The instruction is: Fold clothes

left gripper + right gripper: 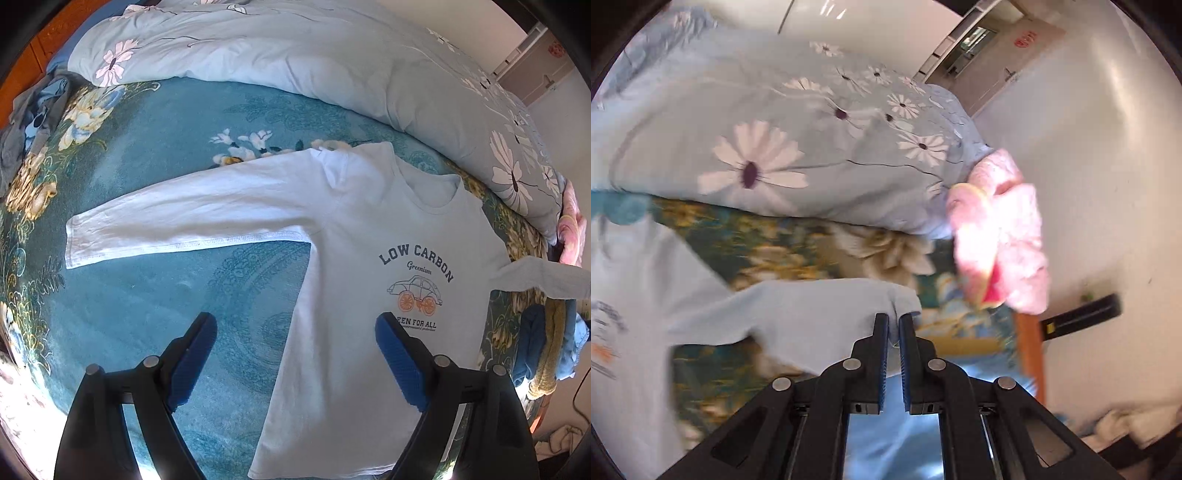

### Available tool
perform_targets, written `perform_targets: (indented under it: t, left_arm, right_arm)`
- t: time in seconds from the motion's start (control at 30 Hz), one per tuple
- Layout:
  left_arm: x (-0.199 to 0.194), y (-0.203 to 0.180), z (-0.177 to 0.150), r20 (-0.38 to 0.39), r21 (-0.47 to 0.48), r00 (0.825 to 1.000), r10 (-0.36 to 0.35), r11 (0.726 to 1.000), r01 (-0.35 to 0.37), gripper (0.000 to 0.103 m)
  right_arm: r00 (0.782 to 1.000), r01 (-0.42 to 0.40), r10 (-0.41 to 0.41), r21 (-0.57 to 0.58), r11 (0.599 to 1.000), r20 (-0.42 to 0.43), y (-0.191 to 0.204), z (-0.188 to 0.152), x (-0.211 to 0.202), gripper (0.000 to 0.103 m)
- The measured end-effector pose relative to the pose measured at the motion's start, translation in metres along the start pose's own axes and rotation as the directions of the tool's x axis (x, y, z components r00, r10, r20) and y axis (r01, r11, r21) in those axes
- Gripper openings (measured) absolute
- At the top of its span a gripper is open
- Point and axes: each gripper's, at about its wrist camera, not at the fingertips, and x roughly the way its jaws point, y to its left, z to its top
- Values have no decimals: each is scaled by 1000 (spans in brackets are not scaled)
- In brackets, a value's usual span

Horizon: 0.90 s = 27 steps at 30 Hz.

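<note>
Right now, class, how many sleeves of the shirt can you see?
2. One sleeve lies flat, stretched out on the bed cover; the other sleeve is pinched in the right hand-held gripper, lifted.

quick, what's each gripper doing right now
Left gripper: open, holding nothing, above the shirt on the bed.
Right gripper: shut on the shirt's sleeve, lifted off the bed.

Pale blue shirt (362, 229) showing navy lettering, orange-wheeled car; teal floral bedspread (155, 155); daisy-printed light blue duvet (768, 140).
</note>
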Motion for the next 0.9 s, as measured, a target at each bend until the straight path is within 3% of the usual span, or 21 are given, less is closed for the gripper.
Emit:
perform_targets:
  t: [0.17,0.33,0.57,0.7,0.9]
  left_arm:
    - [6,1,-4,-19,-40,1000,22,999,-22,89]
    - [11,-6,-4,-30,-62,999,28,998,-30,89]
    - [10,-21,1,-33,-45,999,-6,999,4,89]
    - [2,-15,7,-14,-32,1000,-23,999,23,89]
    - [-12,29,7,17,-69,1000,-23,997,24,89]
  right_arm:
    - [993,59,-66,-77,995,-97,-25,10,50,6]
    - [991,50,-55,-46,998,-121,-51,7,63,6]
    - [996,-87,88,-56,995,20,-25,28,-13,6]
    - [968,-230,238,-104,968,75,17,49,-72,6]
    - [891,-431,449,-185,883,68,105,65,-146,6]
